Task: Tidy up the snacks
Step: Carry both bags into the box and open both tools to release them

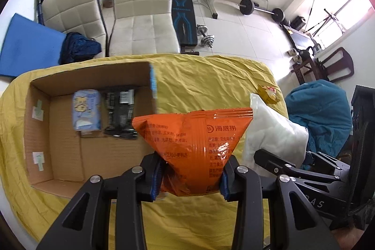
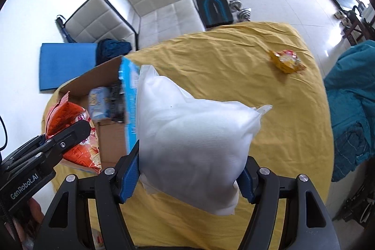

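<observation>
Nearby, yellow snack packet (image 2: 287, 61) alone on yellow cloth (image 2: 222, 62), cardboard box (image 1: 58, 132) opposite.

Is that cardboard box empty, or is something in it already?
Not empty. The open cardboard box already holds a light blue packet and a black packet, lying side by side on its floor.

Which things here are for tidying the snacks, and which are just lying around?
For the job: orange snack bag in the left gripper; white bag in the right gripper; cardboard box; yellow snack packet.

Just lying about: white chairs, dumbbells, blue mat.
</observation>
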Motion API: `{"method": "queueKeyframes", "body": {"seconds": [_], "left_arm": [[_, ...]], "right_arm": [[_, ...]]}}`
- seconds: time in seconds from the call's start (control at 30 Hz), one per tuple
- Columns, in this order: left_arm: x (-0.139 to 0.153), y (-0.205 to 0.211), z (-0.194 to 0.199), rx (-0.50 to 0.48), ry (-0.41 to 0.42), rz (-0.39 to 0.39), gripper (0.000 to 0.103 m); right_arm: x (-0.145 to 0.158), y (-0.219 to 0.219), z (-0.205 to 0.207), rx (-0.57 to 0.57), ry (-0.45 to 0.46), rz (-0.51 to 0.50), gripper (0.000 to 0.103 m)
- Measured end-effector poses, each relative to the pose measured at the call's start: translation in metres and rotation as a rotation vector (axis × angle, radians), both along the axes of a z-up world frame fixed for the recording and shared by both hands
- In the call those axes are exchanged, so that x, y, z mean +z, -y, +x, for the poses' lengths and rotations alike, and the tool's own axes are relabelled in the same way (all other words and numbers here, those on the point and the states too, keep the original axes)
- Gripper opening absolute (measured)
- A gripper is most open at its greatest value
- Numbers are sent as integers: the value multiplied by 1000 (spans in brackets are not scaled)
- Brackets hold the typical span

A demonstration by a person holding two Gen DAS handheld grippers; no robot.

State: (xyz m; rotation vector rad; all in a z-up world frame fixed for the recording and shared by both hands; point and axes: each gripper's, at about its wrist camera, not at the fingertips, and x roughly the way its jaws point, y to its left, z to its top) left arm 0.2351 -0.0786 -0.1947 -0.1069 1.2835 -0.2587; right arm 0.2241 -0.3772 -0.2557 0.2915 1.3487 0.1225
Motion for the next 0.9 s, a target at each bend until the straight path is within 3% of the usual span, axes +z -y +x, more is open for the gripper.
{"method": "queueKeyframes", "body": {"seconds": [0.23, 0.4, 0.67, 0.9], "left_arm": [[10, -91, 10, 56, 13, 21, 35], [-3, -149, 17, 90, -15, 53, 35], [-63, -206, 33, 114, -137, 70, 35], [-119, -234, 51, 131, -233, 81, 35]], "right_arm": [[9, -93, 13, 42, 18, 34, 72], [-5, -160, 21, 88, -8, 31, 72], [-74, -237, 41, 156, -122, -32, 72], [-148, -264, 43, 220, -249, -98, 72]]}}
